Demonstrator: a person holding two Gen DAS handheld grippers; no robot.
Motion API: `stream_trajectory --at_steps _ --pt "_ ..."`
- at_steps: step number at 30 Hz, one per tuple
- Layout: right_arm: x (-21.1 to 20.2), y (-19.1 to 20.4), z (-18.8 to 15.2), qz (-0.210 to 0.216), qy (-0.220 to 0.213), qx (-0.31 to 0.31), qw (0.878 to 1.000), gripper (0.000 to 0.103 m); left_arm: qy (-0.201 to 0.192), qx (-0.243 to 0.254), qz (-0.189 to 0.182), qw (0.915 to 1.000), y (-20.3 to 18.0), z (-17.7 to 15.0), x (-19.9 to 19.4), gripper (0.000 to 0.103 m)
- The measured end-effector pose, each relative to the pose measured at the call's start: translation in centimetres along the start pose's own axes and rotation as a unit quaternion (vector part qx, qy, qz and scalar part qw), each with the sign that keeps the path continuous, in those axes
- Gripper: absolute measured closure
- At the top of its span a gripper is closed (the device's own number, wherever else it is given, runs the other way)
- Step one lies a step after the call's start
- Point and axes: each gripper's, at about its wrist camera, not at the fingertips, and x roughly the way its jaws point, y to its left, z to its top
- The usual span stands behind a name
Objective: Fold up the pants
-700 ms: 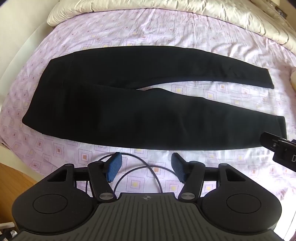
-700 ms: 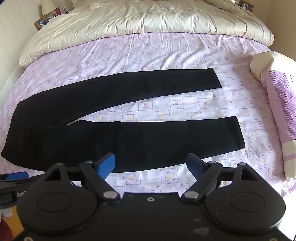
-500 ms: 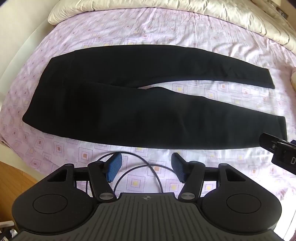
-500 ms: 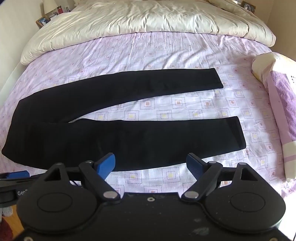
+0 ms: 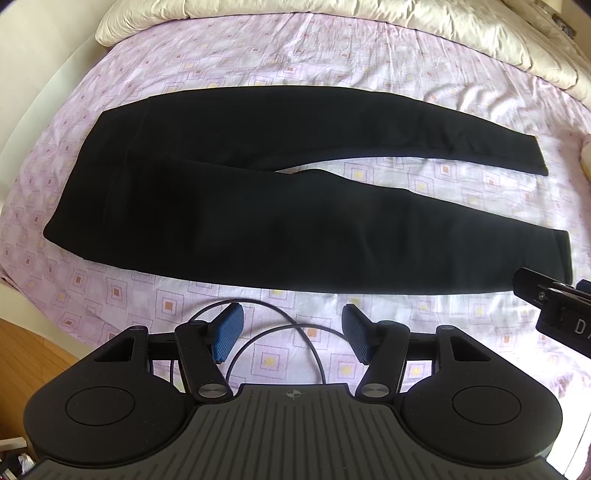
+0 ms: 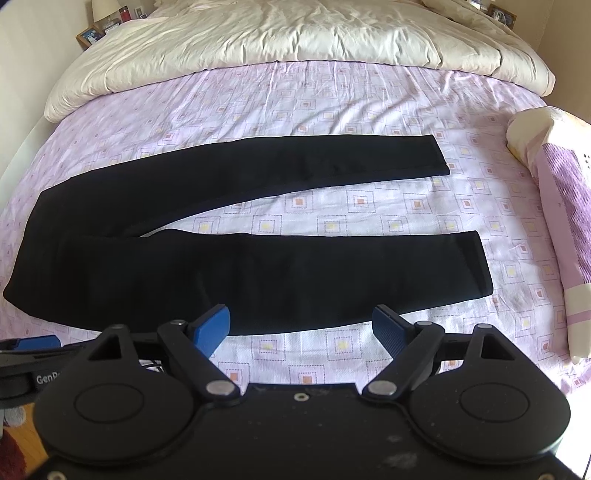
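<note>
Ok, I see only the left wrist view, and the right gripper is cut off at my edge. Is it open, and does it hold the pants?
Observer: The right gripper is open, with its jaws wide apart and nothing between them. The pants lie flat just beyond it.
Operator: What lies past the leg ends on the right?
Observer: A pillow, cream and purple, lies there. A strip of sheet separates it from both cuffs.
Operator: Is anything at the far left corner of the bed?
Observer: Yes, picture frames stand there, beyond the cream duvet.
</note>
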Motion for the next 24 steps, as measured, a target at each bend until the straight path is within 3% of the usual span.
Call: stream_trajectory --at_steps 24 --pt "1.4 0.2 0.2 0.024 0.022 0.002 0.999 0.015 -0.007 -0.022 -0.003 0.9997 0.8 0.0 0.2 0.045"
